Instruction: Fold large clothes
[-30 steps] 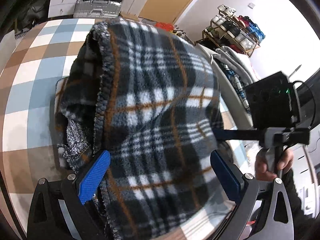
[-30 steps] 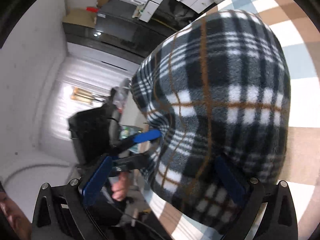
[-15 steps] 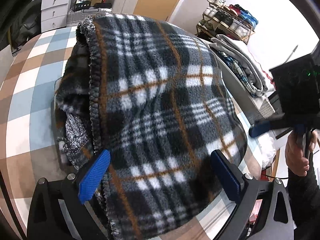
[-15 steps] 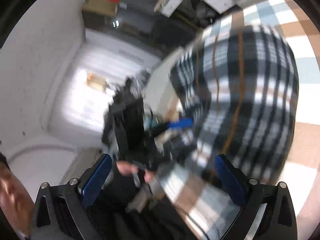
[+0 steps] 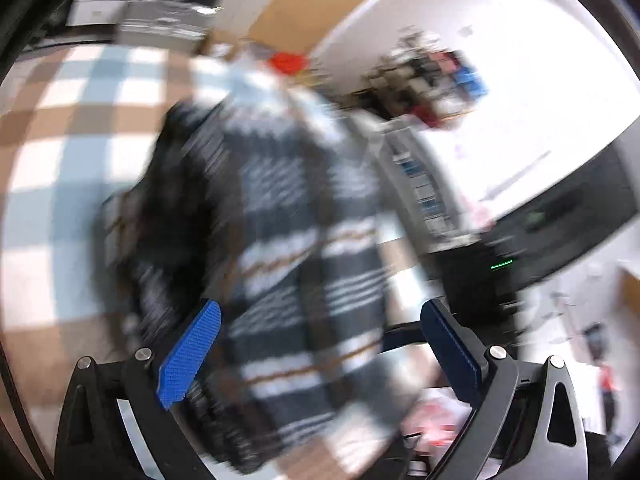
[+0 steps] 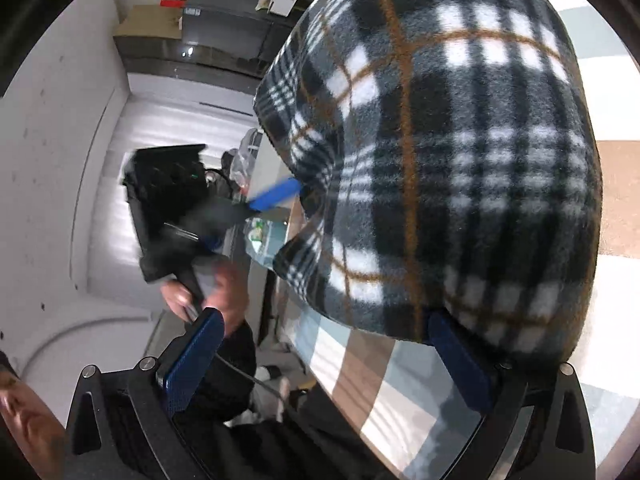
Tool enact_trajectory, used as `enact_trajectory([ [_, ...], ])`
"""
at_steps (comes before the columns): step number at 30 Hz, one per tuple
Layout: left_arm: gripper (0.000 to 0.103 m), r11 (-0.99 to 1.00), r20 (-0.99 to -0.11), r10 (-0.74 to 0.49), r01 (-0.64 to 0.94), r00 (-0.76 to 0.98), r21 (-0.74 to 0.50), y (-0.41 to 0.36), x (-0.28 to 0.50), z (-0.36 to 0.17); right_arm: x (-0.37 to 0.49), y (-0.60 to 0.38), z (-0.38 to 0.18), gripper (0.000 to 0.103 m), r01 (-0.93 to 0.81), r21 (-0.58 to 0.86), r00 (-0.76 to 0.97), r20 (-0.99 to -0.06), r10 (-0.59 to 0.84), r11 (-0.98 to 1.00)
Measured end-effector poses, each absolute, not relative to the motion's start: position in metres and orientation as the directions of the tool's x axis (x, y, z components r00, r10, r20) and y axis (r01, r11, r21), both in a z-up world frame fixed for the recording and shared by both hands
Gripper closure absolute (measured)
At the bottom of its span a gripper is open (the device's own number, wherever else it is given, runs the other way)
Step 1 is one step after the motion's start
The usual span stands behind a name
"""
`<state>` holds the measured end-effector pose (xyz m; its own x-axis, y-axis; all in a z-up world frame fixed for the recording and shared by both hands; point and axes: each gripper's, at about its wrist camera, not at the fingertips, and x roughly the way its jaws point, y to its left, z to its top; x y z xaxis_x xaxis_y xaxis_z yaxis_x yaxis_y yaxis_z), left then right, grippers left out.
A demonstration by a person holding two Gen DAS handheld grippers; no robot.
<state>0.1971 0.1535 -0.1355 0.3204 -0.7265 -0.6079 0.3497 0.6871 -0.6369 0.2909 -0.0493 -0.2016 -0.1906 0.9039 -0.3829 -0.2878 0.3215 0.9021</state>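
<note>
A folded black, white and brown plaid fleece garment point(image 5: 288, 248) lies as a thick bundle on the checked tabletop point(image 5: 60, 160); this view is motion-blurred. My left gripper point(image 5: 320, 344) is open, its blue pads either side of the bundle's near end. In the right wrist view the same fleece point(image 6: 460, 160) fills the upper right. My right gripper point(image 6: 336, 356) is open, its right pad point(image 6: 460, 360) against the fleece's lower edge. The left gripper point(image 6: 276, 196) shows there with blue fingers at the fleece's left edge.
A pile of folded clothes point(image 5: 416, 176) lies to the right of the fleece. A shoe rack point(image 5: 432, 76) stands against the white wall. Drawers and a case point(image 5: 160, 20) stand beyond the table. The table's edge point(image 6: 332, 360) runs under the fleece, and dark cabinets point(image 6: 224, 32) stand behind.
The left gripper has swung quickly, blurring its view. The right gripper has moved back in to the fleece, and its right pad now meets the lower edge. Both stay open.
</note>
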Motion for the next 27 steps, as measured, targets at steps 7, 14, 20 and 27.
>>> enact_trajectory([
  [7,0.005,0.703,-0.629,-0.711,0.350,0.315,-0.619,0.145,0.260,-0.132,0.288,-0.076,-0.207,0.000,-0.302,0.899,-0.209,-0.388,0.898,0.318],
  [14,0.006,0.764,-0.674,-0.645,0.264,0.360,-0.589,0.147,0.276,-0.178,0.274,-0.071,-0.247,0.000,-0.209,0.875,-0.253,-0.480,0.840,0.437],
  [20,0.006,0.740,-0.653,-0.671,0.265,0.351,-0.618,0.147,0.272,-0.173,0.268,-0.090,-0.232,0.001,-0.232,0.882,-0.239,-0.460,0.855,0.410],
  [27,0.005,0.818,-0.712,-0.572,0.219,0.408,-0.532,0.165,0.241,-0.143,0.250,-0.137,-0.194,0.001,-0.300,0.895,-0.173,-0.390,0.904,0.329],
])
